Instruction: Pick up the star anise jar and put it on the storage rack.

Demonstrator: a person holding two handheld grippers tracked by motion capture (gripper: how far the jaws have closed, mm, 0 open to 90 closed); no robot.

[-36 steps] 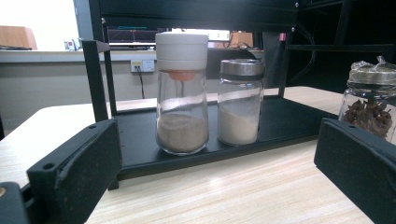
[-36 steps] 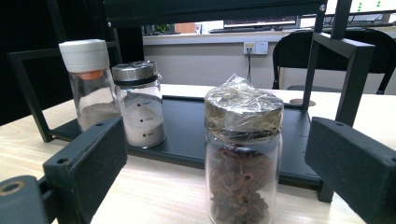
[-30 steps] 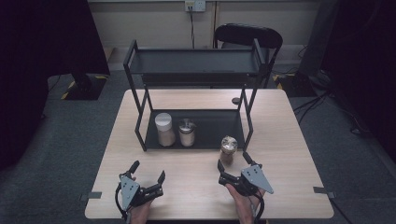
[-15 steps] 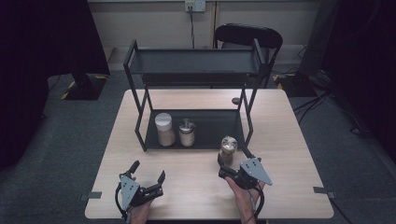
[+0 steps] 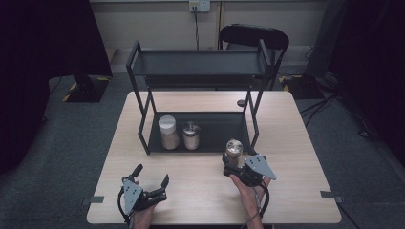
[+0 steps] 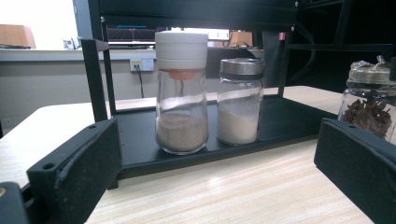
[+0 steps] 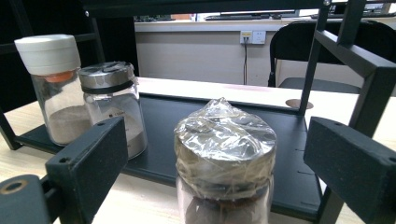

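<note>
Pale wooden tabletop (image 5: 296,143) bears an upright round glass jar with crinkled plastic-wrapped lid (image 7: 224,154) between parted right tongs (image 7: 215,163); left tongs (image 6: 219,172) gape, empty

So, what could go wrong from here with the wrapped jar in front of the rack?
1. The right gripper has just been opening its fingers. The wrapped jar stands between them with gaps on both sides, so lifting now may leave it behind or tip it.
2. The rack's front post is close beside one finger. Pushing forward may strike it.
3. The crinkled plastic wrap over the lid looks slippery, so a grip there may slide.
</note>
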